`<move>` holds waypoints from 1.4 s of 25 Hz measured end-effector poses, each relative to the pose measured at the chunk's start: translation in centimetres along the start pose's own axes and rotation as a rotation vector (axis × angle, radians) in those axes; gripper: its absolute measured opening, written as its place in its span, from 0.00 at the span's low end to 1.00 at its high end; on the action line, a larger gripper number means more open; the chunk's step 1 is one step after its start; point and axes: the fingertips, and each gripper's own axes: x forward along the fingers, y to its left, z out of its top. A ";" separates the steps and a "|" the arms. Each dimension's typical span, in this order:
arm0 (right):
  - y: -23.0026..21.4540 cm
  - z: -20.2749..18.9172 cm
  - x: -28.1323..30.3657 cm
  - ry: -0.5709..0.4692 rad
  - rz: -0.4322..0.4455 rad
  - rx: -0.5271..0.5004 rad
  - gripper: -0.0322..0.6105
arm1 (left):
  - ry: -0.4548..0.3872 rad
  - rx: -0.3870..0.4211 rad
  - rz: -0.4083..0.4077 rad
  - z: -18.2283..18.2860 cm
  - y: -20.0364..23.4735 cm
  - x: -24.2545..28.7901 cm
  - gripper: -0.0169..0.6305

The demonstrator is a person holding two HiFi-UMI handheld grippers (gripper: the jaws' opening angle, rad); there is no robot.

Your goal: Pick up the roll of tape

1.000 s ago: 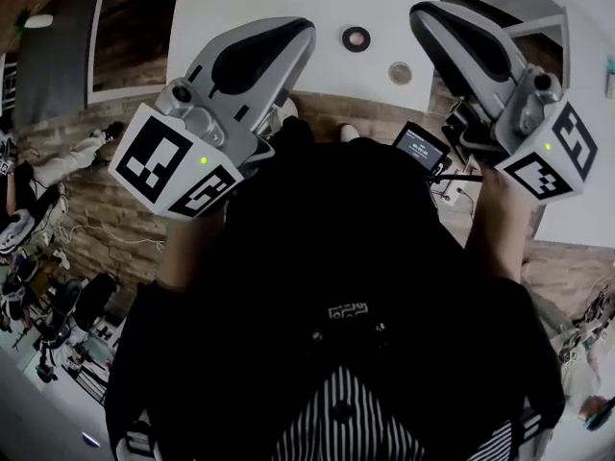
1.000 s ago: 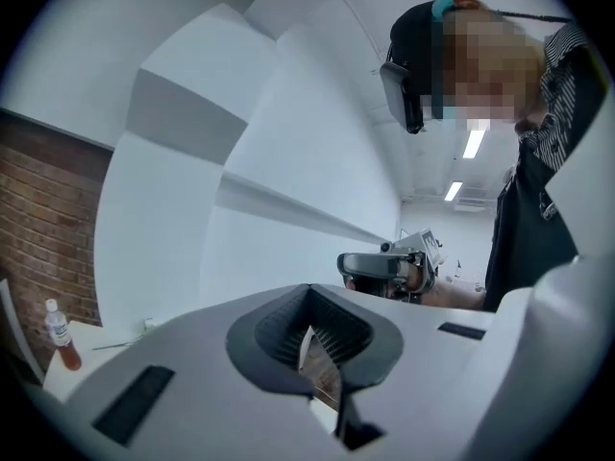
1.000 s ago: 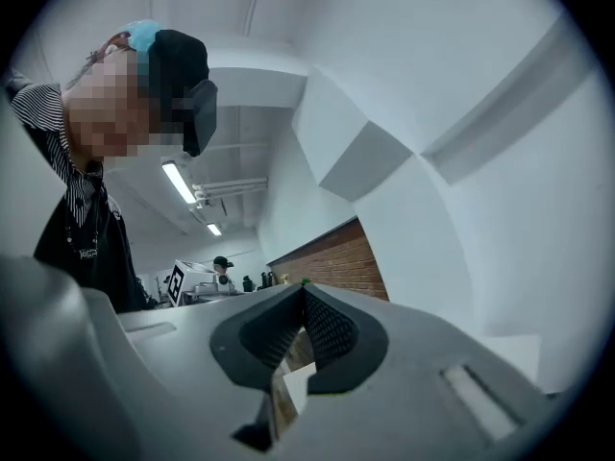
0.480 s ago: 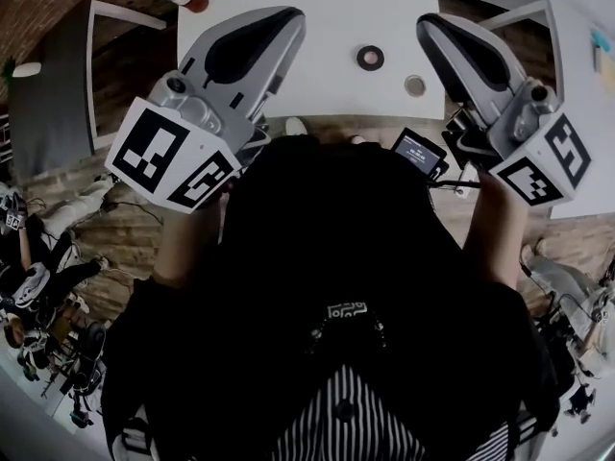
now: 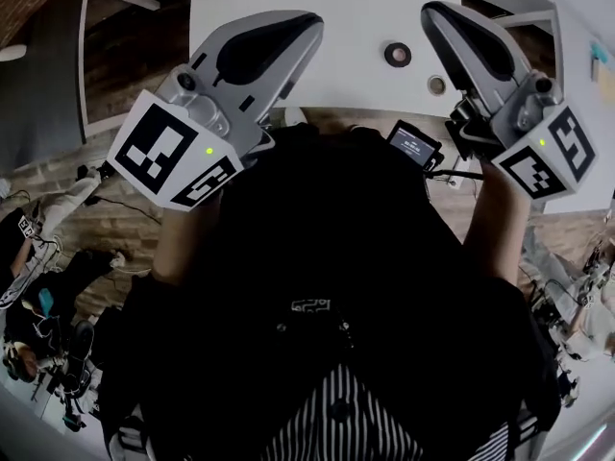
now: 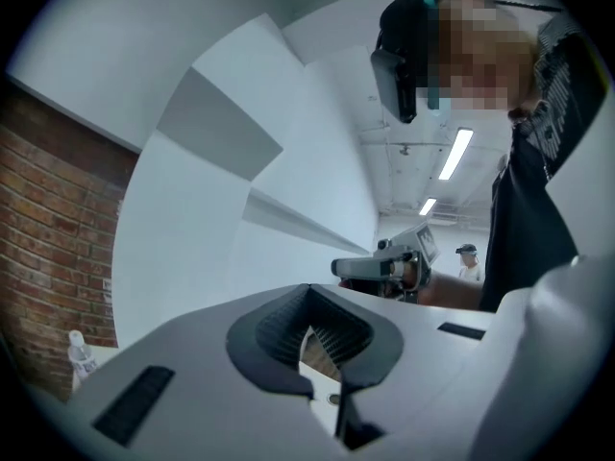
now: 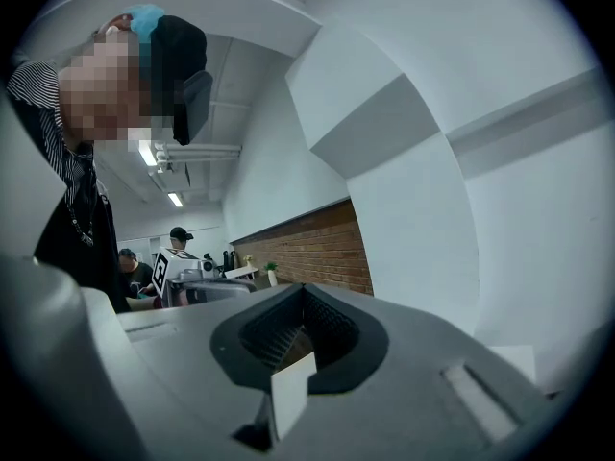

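Both forearms are raised before the chest, holding the left gripper [image 5: 309, 25] and the right gripper [image 5: 431, 12] well apart, both pointing forward and roughly level, each with its jaws closed together.

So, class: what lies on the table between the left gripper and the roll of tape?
Nothing: in the head view, only bare white table separates left gripper and roll of tape.

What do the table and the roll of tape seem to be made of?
Table: probably laminate or painted board; its top looks smooth, plain white, without grain.
Roll of tape: a dark ring with a lighter hole, perhaps plastic tape; too small to tell.
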 end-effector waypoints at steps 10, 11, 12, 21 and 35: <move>1.4 2.5 2.1 0.018 -0.008 0.011 0.05 | -0.053 -0.020 0.051 3.5 3.2 -3.3 0.03; 1.5 2.7 2.1 0.012 -0.006 0.015 0.05 | -0.052 -0.020 0.040 3.5 2.7 -3.2 0.03; 1.6 2.9 2.2 0.008 -0.003 0.016 0.05 | -0.048 -0.019 0.031 3.5 2.3 -3.0 0.04; 1.7 2.8 2.4 0.018 0.003 0.008 0.05 | 0.045 -0.080 0.034 1.6 2.0 -1.7 0.04; 1.3 3.0 2.7 0.044 0.000 0.050 0.07 | 0.059 -0.133 0.020 2.7 1.9 -0.7 0.03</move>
